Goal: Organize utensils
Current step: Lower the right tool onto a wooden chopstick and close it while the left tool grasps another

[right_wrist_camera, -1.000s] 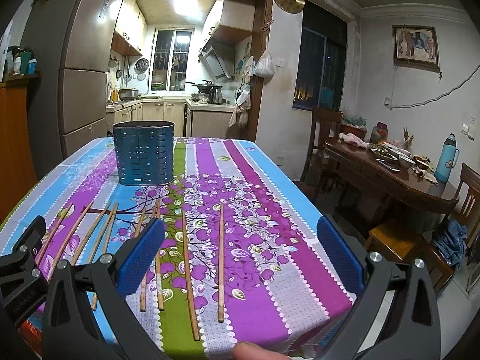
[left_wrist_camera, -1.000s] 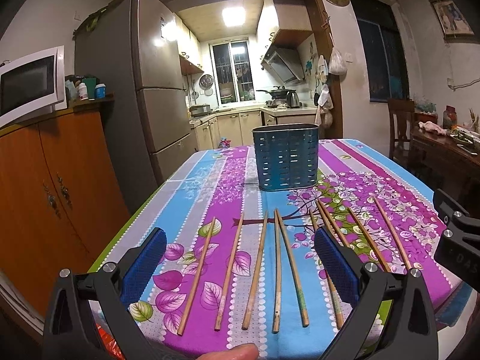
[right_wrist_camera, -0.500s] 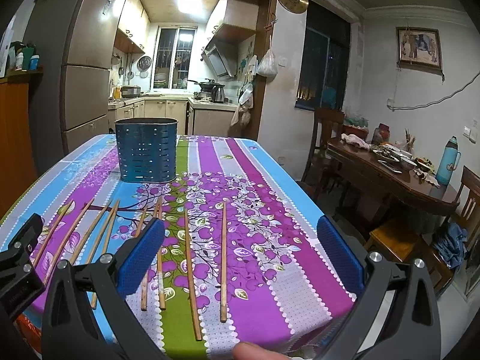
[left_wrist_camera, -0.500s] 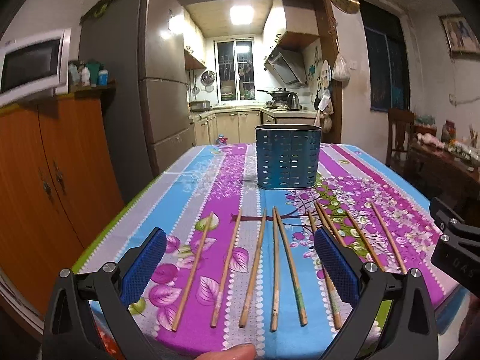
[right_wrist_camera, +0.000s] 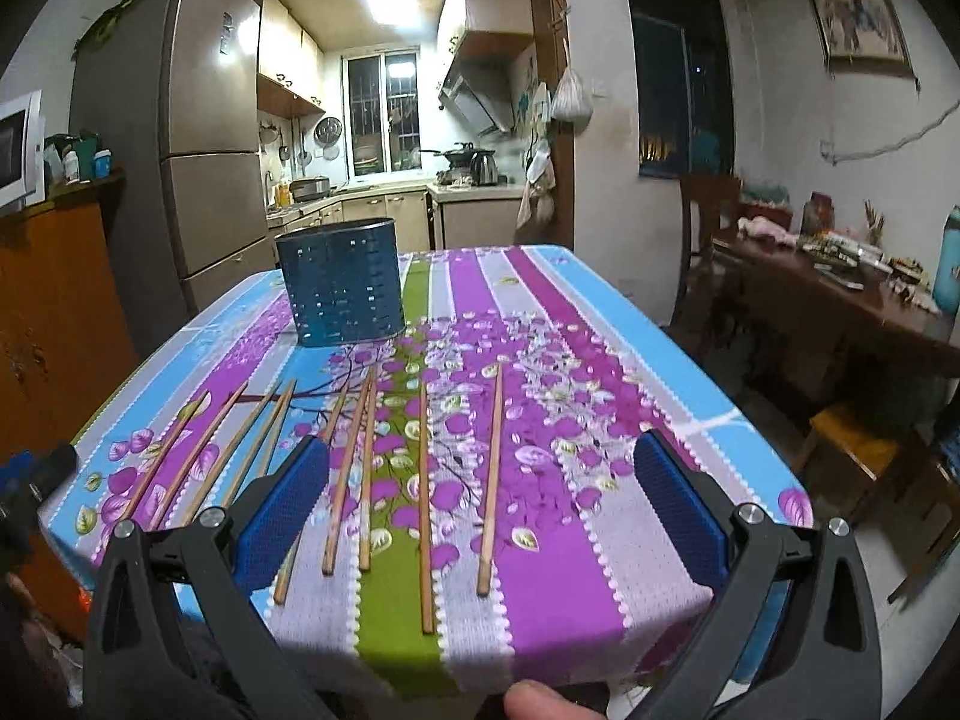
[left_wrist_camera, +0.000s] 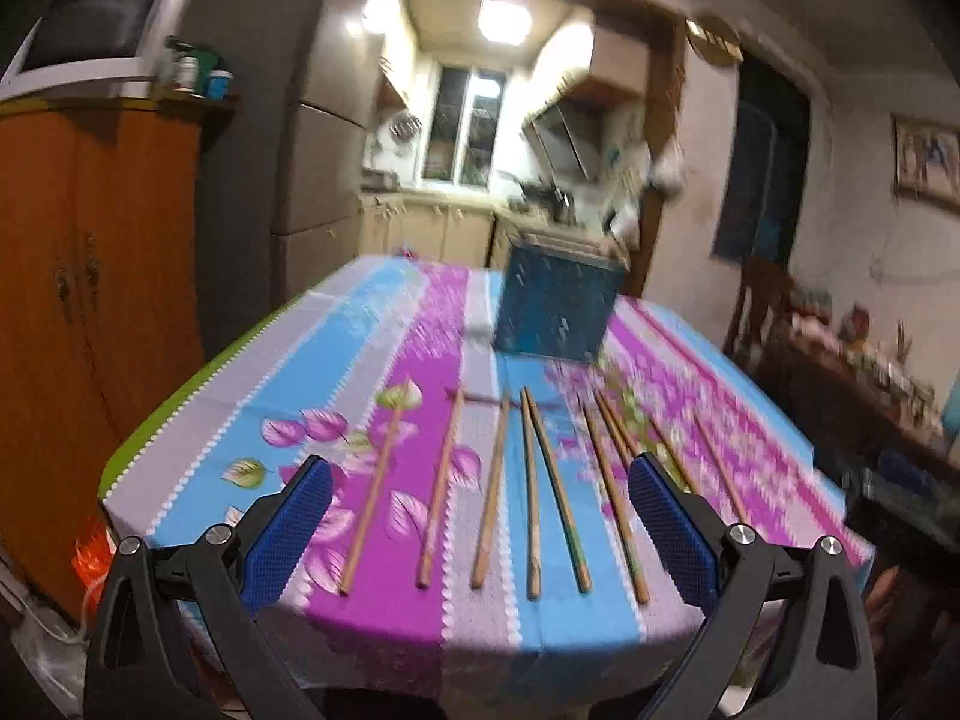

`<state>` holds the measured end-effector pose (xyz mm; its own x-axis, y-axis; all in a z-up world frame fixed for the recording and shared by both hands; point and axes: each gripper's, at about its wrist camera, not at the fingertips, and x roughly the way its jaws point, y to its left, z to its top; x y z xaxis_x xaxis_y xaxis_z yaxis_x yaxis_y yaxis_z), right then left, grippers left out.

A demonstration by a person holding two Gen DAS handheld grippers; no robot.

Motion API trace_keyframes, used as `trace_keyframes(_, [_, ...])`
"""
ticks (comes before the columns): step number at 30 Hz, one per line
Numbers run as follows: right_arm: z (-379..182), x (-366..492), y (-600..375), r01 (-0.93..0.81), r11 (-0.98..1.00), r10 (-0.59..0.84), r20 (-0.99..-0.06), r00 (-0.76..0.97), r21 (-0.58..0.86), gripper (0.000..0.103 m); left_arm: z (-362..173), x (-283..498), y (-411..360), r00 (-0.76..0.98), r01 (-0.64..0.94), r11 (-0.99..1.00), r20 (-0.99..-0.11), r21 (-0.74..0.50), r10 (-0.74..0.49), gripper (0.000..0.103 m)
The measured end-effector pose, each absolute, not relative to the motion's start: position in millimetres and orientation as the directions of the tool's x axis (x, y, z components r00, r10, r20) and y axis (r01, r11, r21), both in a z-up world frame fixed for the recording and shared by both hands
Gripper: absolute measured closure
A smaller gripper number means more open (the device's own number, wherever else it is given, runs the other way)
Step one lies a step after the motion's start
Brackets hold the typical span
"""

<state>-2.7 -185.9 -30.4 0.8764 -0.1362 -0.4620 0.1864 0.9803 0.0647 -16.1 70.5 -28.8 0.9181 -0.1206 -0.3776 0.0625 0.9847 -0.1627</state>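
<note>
Chopsticks (right_wrist_camera: 424, 498): loose on worktop (right_wrist_camera: 600, 540). Left gripper (left_wrist_camera: 480, 525), right gripper (right_wrist_camera: 480, 507): fingers wide, empty. Risk: thin sticks rolling off edge, missing holder (right_wrist_camera: 341, 282).

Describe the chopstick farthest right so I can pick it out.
On the striped floral tablecloth, a row of chopsticks lies before the blue holder. The rightmost chopstick lies on the purple stripe, alone, a clear gap from its neighbour.

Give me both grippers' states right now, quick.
Left gripper: open, holding nothing, above the near table edge.
Right gripper: open, holding nothing; chopsticks lie untouched on the table.
</note>
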Motion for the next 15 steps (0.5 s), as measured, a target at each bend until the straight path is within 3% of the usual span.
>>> trace_keyframes(4, [-32.9, -3.9, -196.9, 0.159, 0.981, -0.085, -0.494, 0.866, 0.11, 0.005, 3.3, -27.8, 106.2, 0.992, -0.081, 0.991, -0.104, -0.107, 0.069, 0.005])
trace_keyframes(7, [-29.4, -7.3, -206.5, 0.128, 0.983, -0.049, -0.48, 0.876, 0.134, 0.005, 26.2, -21.9, 132.0, 0.983, -0.183, 0.983, -0.013, 0.007, 0.183, 0.005])
trace_keyframes(10, [-18.2, -15.7, -213.6, 0.109, 0.987, -0.048, -0.431, 0.901, 0.118, 0.005, 36.1, -21.1, 149.3, 0.983, -0.179, 0.981, -0.028, 0.074, 0.182, 0.005])
trace_keyframes(15, [-20.4, -25.9, -221.4, 0.126, 0.992, -0.118, -0.41, 0.904, -0.008, 0.005, 1.1, -15.2, 146.1, 0.964, -0.08, 0.987, -0.242, 0.141, 0.113, 0.005])
